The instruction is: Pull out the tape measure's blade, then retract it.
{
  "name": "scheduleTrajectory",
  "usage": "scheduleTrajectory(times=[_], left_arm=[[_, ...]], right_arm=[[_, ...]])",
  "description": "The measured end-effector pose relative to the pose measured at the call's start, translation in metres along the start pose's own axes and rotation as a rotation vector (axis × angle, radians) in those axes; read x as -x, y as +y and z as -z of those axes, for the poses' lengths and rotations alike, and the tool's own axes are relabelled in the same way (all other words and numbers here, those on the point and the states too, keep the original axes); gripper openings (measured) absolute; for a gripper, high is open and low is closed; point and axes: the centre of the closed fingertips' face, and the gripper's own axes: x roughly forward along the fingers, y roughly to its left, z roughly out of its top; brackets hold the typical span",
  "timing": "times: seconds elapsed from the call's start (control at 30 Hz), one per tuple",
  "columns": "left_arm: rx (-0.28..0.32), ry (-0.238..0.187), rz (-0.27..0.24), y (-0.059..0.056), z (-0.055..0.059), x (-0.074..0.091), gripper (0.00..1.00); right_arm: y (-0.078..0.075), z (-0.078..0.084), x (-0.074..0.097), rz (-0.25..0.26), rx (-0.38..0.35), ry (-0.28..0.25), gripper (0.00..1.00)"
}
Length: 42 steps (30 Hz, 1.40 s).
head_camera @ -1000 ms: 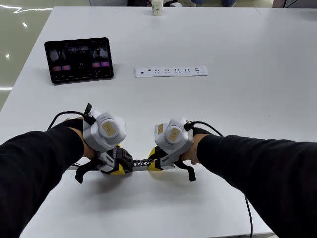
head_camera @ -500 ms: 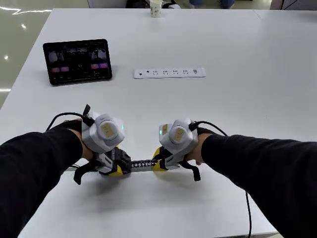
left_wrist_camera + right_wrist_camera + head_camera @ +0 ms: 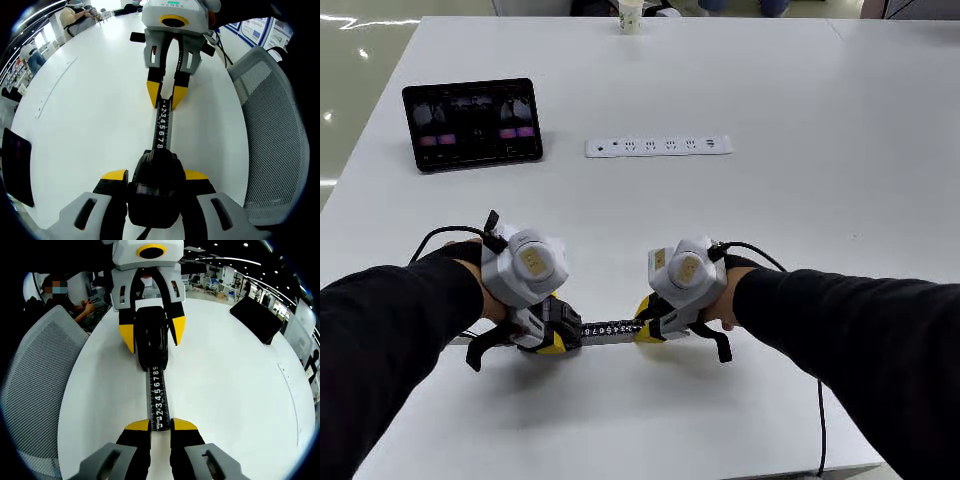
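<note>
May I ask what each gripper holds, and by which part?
The left gripper clamps the tape measure by its case; the right gripper pinches the blade at its free end.

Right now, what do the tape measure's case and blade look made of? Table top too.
The case looks like black moulded plastic or a rubbery overmould, mostly matt with a faint sheen; I can't tell which. The blade is a thin, flat dark strip with white printed numerals, likely coated steel, though the look alone doesn't settle it. The table has a smooth white top with soft reflections, probably laminate.
</note>
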Motion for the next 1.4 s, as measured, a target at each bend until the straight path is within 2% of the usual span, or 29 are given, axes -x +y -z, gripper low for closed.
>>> scheduleTrajectory(times=[1.4], left_arm=[[-0.013,-0.004,0.002,0.000,-0.001,0.000,0.35]], right_arm=[[-0.001,0.024,0.019,0.005,-0.002,0.021,0.10]])
